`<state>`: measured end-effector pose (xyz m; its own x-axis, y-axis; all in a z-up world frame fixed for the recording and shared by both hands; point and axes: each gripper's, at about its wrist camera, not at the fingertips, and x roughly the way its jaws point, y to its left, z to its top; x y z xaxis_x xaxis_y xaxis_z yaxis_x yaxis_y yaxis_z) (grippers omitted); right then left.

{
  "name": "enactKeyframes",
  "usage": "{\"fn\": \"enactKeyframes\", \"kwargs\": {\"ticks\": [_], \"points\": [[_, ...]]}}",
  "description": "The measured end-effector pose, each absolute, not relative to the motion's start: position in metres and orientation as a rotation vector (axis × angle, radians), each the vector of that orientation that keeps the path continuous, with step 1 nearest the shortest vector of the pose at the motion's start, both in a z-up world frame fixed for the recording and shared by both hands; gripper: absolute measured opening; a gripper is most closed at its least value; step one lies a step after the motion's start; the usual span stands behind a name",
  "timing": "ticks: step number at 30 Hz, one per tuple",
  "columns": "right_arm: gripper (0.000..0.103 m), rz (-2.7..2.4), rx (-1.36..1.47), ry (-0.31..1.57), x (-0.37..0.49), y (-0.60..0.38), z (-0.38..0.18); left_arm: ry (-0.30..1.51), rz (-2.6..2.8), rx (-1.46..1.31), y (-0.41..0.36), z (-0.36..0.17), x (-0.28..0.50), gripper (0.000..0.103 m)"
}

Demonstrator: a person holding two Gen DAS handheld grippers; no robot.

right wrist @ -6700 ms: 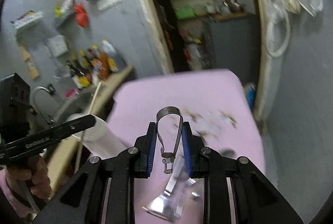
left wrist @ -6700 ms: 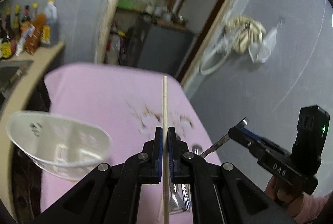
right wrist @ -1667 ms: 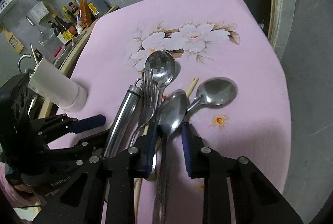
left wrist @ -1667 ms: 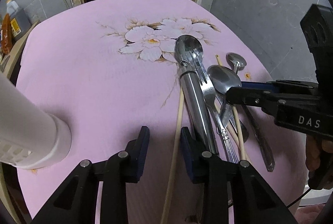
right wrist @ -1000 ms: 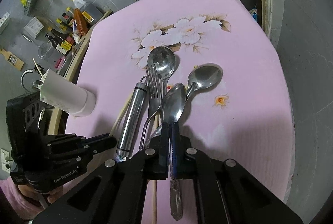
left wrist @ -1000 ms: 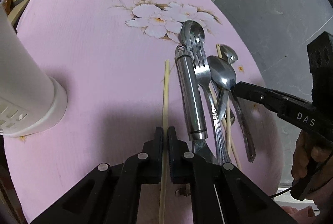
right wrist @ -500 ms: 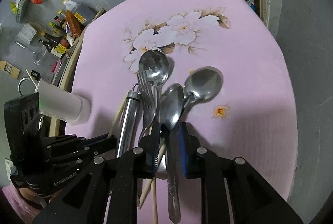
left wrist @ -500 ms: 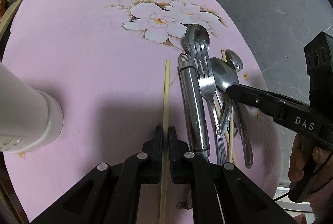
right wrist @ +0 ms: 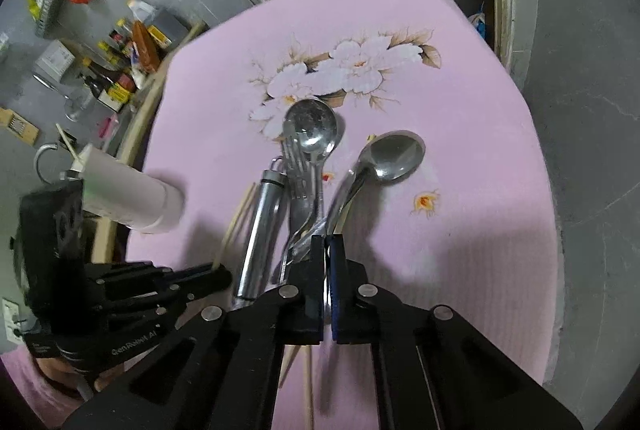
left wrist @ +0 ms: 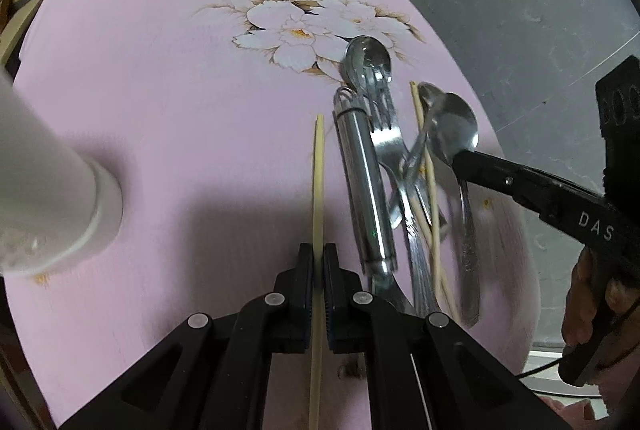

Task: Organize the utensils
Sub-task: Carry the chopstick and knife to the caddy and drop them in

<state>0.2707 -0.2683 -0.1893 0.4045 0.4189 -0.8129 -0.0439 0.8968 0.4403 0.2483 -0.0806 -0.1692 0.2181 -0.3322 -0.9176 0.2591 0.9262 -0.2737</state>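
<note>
My left gripper [left wrist: 319,255] is shut on a pale chopstick [left wrist: 319,170] that points away over the pink cloth. A white utensil holder [left wrist: 52,190] stands to its left. To the right lies a pile: a steel tube handle [left wrist: 364,186], a fork [left wrist: 386,134], a big spoon [left wrist: 367,56] and another chopstick [left wrist: 430,182]. My right gripper [right wrist: 328,242] has its jaws closing tight on the handle of a spoon [right wrist: 394,156], whose bowl leans off to the right. The left wrist view shows that spoon [left wrist: 456,126] just above the right gripper [left wrist: 456,160].
The pink flowered tablecloth [left wrist: 160,70] ends close on the right at a grey floor. Sauce bottles [right wrist: 132,62] crowd a counter beyond the holder [right wrist: 124,198]. A person's hand [left wrist: 592,298] grasps the right gripper's handle.
The right jaws, apart around the spoon handle half a second ago, have come together again. The spoon's bowl has swung to the right. The left gripper keeps its hold on the chopstick.
</note>
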Motion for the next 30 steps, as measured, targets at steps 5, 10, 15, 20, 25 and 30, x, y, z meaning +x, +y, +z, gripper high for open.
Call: {"fn": "enactKeyframes", "kwargs": {"ticks": [5,10,15,20,25,30], "points": [[0.002,0.315,0.410,1.054,0.255,-0.274,-0.178,1.202,-0.468,-0.117,-0.074,-0.158,0.225,0.005],[0.002,0.323,0.402,0.949,0.237,-0.273,-0.154,1.096,-0.505,-0.154,-0.066,-0.135,0.206,0.005],[0.002,0.347,0.354,0.811,0.222,-0.263,-0.113,0.949,-0.516,-0.166,-0.054,-0.092,0.196,0.005],[0.002,0.399,0.312,0.655,0.216,-0.243,-0.063,0.853,-0.485,-0.204,-0.031,-0.054,0.201,0.005],[0.002,0.470,0.276,0.517,0.219,-0.210,-0.019,0.772,-0.437,-0.242,0.006,-0.015,0.212,0.005],[0.002,0.555,0.246,0.376,0.226,-0.166,0.025,0.705,-0.382,-0.288,0.058,0.016,0.217,0.005]]}}
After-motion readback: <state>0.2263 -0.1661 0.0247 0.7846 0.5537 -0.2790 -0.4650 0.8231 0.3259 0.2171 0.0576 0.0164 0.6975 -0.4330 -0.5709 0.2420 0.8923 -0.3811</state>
